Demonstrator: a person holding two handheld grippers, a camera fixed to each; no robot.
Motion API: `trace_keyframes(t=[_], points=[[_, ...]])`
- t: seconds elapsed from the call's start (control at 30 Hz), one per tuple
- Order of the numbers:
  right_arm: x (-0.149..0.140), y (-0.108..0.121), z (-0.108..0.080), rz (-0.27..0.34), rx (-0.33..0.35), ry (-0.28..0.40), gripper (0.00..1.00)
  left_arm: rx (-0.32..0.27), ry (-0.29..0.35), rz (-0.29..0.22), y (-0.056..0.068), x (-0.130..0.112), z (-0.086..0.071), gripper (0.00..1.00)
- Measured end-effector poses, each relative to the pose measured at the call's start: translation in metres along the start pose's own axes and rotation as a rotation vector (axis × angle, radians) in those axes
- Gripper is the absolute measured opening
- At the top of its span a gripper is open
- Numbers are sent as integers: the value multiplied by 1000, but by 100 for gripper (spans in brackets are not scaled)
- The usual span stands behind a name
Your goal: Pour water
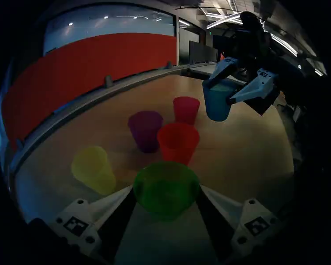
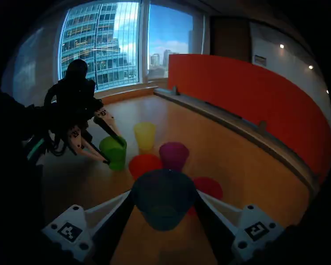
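Left tool point(image 1: 166, 191) is gripping green cup point(image 2: 114, 152) mid-wall; right tool point(image 2: 163, 195) is holding blue cup point(image 1: 217, 102) above table point(image 1: 253, 145). Cups are looking light, thin plastic, probably flexing under hard squeeze.

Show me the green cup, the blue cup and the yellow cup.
green cup point(image 1: 166, 194): left gripper view, middle of its front wall.
blue cup point(image 2: 163, 207): right gripper view, front wall below the rim.
yellow cup point(image 2: 145, 139): right gripper view, middle of its side.
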State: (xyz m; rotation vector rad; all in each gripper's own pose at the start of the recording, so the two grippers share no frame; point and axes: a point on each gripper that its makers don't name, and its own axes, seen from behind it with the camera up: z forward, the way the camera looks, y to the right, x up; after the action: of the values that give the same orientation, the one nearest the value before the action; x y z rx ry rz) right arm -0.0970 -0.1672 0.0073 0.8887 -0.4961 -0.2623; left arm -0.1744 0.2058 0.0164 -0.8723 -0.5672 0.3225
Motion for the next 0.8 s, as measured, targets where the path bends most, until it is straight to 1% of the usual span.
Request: trace_keyframes(t=[0.27, 0.47, 0.73, 0.8], points=[[-8, -2, 3, 0, 2, -16, 92, -8, -1, -22, 2, -9, 4, 87], [-10, -4, 5, -2, 5, -22, 92, -13, 6, -40, 1, -14, 1, 87], [-12, -8, 7, -10, 7, -27, 92, -7, 11, -38, 1, -17, 0, 88], [-12, -9, 8, -10, 8, -28, 93, -3, 9, -36, 0, -17, 1, 91]])
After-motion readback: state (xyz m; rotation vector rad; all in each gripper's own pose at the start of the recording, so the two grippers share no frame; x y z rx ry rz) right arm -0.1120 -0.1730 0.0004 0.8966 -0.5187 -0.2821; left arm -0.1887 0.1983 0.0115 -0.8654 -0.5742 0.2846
